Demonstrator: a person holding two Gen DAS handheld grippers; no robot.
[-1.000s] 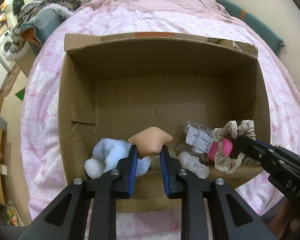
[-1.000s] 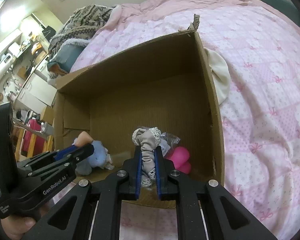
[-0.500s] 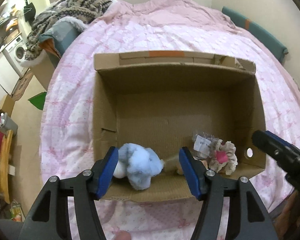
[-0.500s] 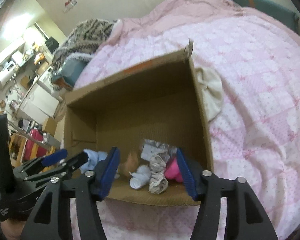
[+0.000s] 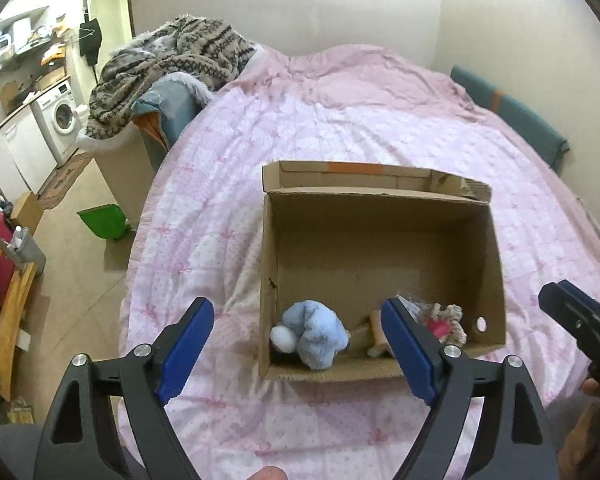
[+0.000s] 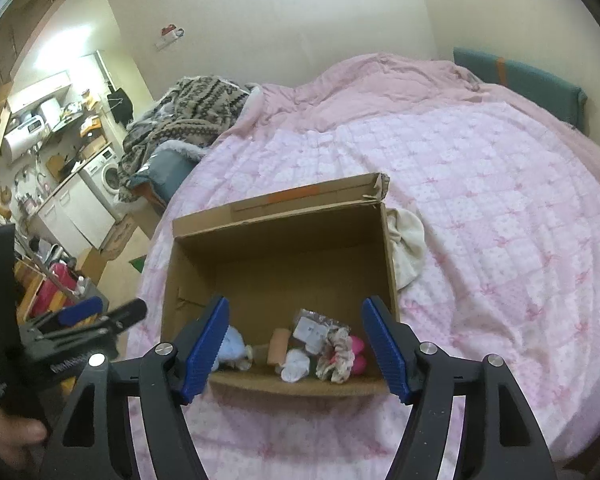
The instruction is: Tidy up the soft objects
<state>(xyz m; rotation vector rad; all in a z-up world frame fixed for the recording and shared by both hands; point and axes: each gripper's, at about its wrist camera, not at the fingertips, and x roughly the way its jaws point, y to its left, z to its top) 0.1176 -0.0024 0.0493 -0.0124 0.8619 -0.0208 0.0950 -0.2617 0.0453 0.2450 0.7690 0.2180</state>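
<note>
Soft toys (image 6: pixel 300 352) crowd the cardboard box's (image 5: pixel 380 240) near wall on the bed (image 5: pixel 340 128). My left fingers (image 5: pixel 408 354) and right fingers (image 6: pixel 384 350) gape wide, empty. The cream cloth (image 6: pixel 408 248) right of the box could be overlooked.

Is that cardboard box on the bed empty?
No. The cardboard box holds a blue plush toy, a scrunchie and other small soft items along its near wall.

A bed with a pink quilt (image 5: pixel 340 128) filled the room beneath pale walls (image 6: pixel 280 20). Left of it lay a tan floor (image 5: pixel 80 248), with a washing machine (image 5: pixel 62 118) under bright light.
</note>
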